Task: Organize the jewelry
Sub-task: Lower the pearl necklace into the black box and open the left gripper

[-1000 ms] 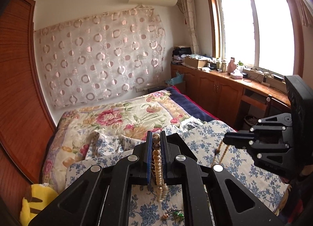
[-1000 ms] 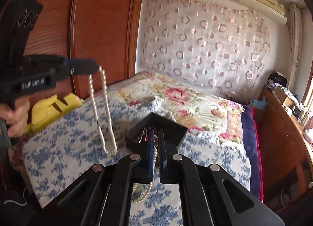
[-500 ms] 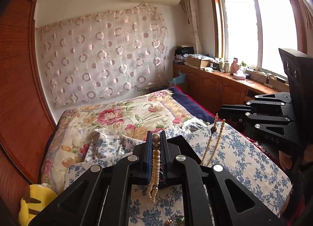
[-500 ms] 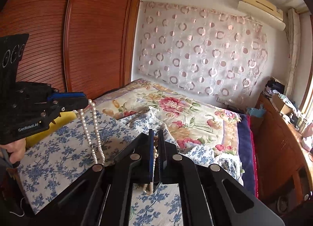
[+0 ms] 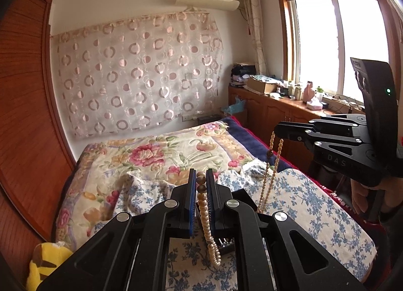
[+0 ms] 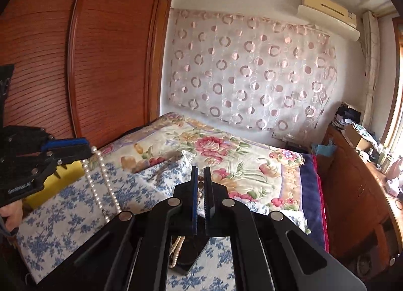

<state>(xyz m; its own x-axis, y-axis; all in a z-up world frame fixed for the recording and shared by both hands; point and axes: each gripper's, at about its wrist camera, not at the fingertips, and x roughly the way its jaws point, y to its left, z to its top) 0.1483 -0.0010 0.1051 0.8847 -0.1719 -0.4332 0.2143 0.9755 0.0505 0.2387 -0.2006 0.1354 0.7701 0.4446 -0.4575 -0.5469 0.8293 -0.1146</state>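
Bed (image 5: 302, 205) w/ blue-flowered cloth fills the lower view, a black box (image 6: 186, 253) lying on it under both grippers. Left gripper (image 5: 201, 190) is pinching a pearl necklace (image 5: 210, 235), loop hanging free above the cloth. Right gripper (image 6: 200, 185) is pinching a tan bead string (image 5: 270, 172), dangling too. Both look light, limp, prob. slippery and swingy; best held near the top, lowered slowly so the loops pool, not tangle.

Glossy pearl strand (image 5: 207, 217) hung from the matt black plastic left gripper (image 5: 200, 185); the bed (image 5: 297, 205) wore soft printed cloth; the wardrobe (image 6: 108, 64) was ribbed, polished wood.
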